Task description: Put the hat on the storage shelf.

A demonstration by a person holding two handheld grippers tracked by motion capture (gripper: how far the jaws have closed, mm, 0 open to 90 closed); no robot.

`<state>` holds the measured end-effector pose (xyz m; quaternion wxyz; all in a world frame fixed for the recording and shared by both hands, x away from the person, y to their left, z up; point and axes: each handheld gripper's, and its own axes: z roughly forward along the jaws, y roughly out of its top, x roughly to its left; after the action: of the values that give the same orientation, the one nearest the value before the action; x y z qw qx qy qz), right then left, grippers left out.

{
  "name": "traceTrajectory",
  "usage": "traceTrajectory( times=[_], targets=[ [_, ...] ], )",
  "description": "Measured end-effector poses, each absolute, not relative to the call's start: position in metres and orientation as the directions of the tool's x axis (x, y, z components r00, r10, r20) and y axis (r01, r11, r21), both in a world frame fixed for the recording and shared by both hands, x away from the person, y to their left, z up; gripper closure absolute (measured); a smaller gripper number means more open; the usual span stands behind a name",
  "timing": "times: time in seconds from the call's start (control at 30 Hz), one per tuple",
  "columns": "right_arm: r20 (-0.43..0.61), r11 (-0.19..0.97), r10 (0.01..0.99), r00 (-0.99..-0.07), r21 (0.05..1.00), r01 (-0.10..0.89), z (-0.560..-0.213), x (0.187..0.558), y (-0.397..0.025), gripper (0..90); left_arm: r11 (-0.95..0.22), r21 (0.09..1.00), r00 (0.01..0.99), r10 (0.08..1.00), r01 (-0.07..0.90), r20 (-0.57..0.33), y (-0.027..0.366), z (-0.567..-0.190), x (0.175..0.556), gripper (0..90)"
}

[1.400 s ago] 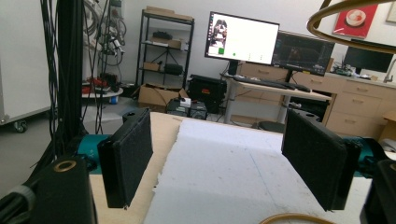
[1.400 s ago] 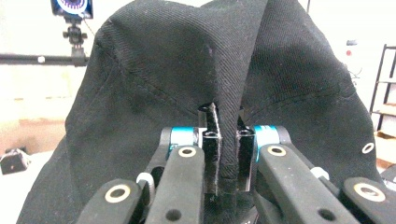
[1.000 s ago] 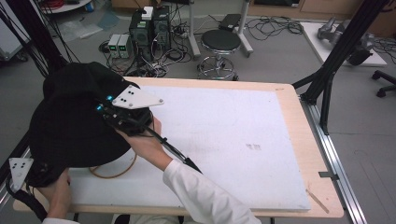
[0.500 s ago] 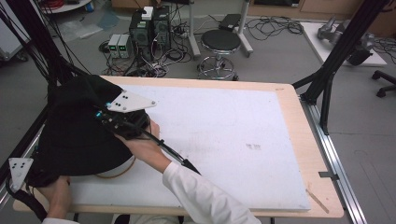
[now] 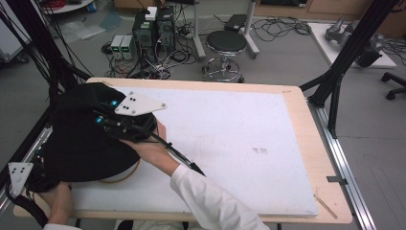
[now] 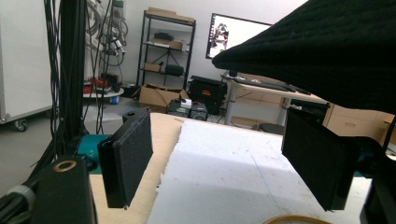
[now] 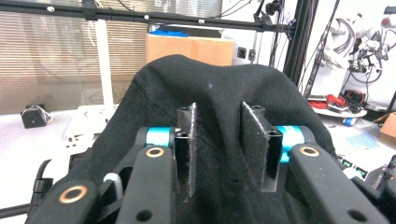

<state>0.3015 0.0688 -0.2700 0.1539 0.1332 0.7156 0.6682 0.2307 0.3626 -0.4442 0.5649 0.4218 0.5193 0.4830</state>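
A grey floor surrounds the wooden table [image 5: 306, 124], whose top carries a white sheet [image 5: 249, 143]. Beyond the table's far edge stand a round black stool [image 5: 226, 43] and computer boxes [image 5: 153, 28] amid tangled cables; black frame posts [image 5: 344, 62] rise beside its right edge.

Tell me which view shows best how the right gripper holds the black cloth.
The right gripper view: its fingers pinch a raised fold of the black cloth between them. The high view shows the cloth as a whole, but the right gripper hides the grip. The left gripper view shows the cloth's hanging edge.
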Motion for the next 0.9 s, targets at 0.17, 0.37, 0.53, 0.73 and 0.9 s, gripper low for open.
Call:
traceTrajectory(
  times=[0.17,0.37,0.53,0.73,0.9],
  targets=[
    [-0.036,0.058,0.402,-0.915,0.998,-0.014,-0.269,0.301,0.064,59.2,0.176,0.979,-0.007,0.984,-0.107,-0.178,0.362,-0.444,0.23,24.9],
    [-0.016,0.036,0.442,-0.897,0.999,0.0,-0.27,0.304,0.051,51.6,0.175,0.979,-0.008,0.984,-0.105,-0.177,0.363,-0.444,0.23,24.9],
    [0.004,0.016,0.474,-0.88,1.0,0.013,-0.27,0.307,0.036,47.7,0.172,0.98,-0.01,0.985,-0.102,-0.174,0.363,-0.444,0.23,24.9],
    [0.053,0.016,0.527,-0.848,0.997,0.072,-0.276,0.31,0.012,40.6,0.179,0.978,-0.013,0.983,-0.104,-0.181,0.363,-0.444,0.23,25.0],
    [0.111,0.031,0.603,-0.79,0.986,0.162,-0.282,0.316,-0.01,32.7,0.185,0.976,-0.02,0.982,-0.113,-0.189,0.363,-0.443,0.229,25.0]
  ],
)
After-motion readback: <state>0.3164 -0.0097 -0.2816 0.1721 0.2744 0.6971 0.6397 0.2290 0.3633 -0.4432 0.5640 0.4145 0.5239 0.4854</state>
